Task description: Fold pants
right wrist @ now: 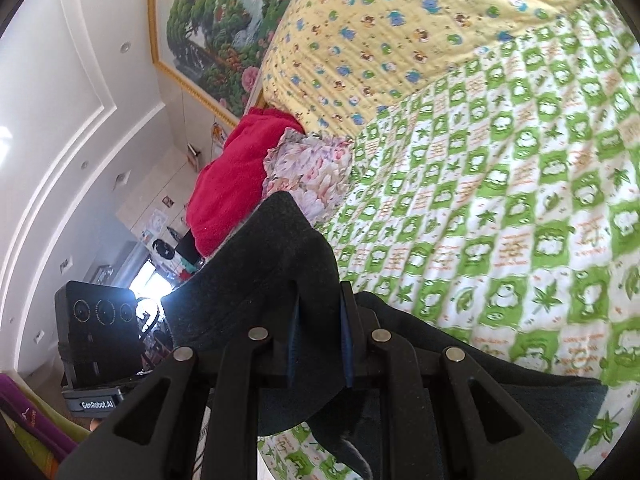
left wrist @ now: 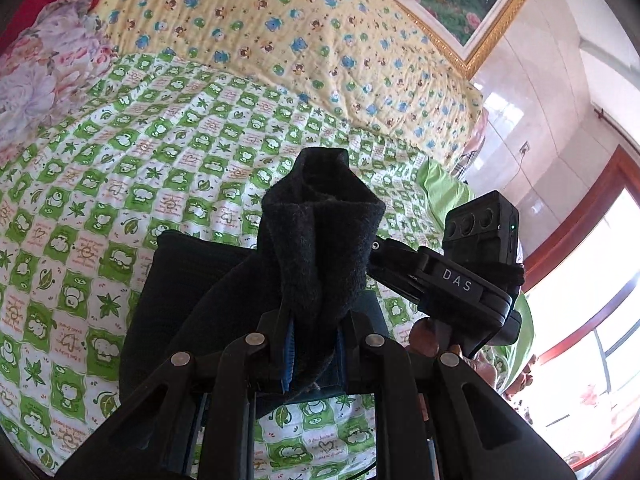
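Note:
The pants [left wrist: 320, 232] are dark, fleecy cloth. In the left wrist view my left gripper [left wrist: 314, 344] is shut on a bunched fold of them, which stands up between the blue-padded fingers [left wrist: 289, 356]. The rest hangs down to the green checked bedspread [left wrist: 120, 168]. In the right wrist view my right gripper [right wrist: 320, 344] is shut on another edge of the pants [right wrist: 280, 264], lifted above the bed, with more cloth trailing right [right wrist: 520, 392]. The other gripper's body shows in each view [left wrist: 464, 280] [right wrist: 96, 340].
A yellow animal-print quilt [left wrist: 280, 20] lies at the bed's head under a framed painting [right wrist: 208, 20]. A floral cloth [right wrist: 316, 168] and red blanket [right wrist: 236, 172] lie at one side. A window [left wrist: 600, 300] is to the right.

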Motion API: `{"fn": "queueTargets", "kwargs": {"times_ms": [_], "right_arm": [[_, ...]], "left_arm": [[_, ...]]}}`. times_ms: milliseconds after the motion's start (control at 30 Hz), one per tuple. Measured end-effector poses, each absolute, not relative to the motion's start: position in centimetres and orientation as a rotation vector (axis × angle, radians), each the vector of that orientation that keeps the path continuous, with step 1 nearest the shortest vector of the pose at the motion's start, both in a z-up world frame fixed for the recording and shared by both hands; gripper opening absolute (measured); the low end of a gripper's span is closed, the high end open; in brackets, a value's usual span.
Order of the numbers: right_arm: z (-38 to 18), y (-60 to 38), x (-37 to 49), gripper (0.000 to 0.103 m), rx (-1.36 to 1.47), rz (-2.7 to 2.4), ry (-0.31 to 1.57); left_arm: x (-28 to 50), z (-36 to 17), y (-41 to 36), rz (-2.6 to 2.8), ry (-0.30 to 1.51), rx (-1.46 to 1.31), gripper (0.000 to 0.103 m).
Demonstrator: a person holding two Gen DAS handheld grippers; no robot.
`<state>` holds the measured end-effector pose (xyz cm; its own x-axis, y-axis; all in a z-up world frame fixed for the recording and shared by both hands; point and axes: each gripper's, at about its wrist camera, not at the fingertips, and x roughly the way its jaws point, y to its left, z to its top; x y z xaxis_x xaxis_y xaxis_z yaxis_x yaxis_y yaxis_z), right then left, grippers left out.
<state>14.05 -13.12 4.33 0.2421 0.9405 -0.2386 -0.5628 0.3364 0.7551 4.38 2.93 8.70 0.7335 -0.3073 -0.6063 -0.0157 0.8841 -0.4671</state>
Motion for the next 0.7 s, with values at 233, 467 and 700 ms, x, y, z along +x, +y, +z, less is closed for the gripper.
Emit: {"fn": "queueTargets", "kwargs": {"times_ms": [233, 467, 700], "right_arm": [[1.7, -15.7, 14.0, 0.019, 0.635, 1.041, 0.788], [0.7, -17.4, 13.6, 0.028, 0.564, 0.919, 0.825], [0.1, -21.0, 12.3, 0.027, 0.574, 0.766, 0.810]], "left_arm": [[5.7, 6.2, 0.0, -0.191, 0.781, -0.416, 0.016], [6.4, 4.4, -2.3, -0.214, 0.780, -0.348, 0.021], [6.6, 3.4, -4.9, -0.250, 0.777, -0.254, 0.035]]}}
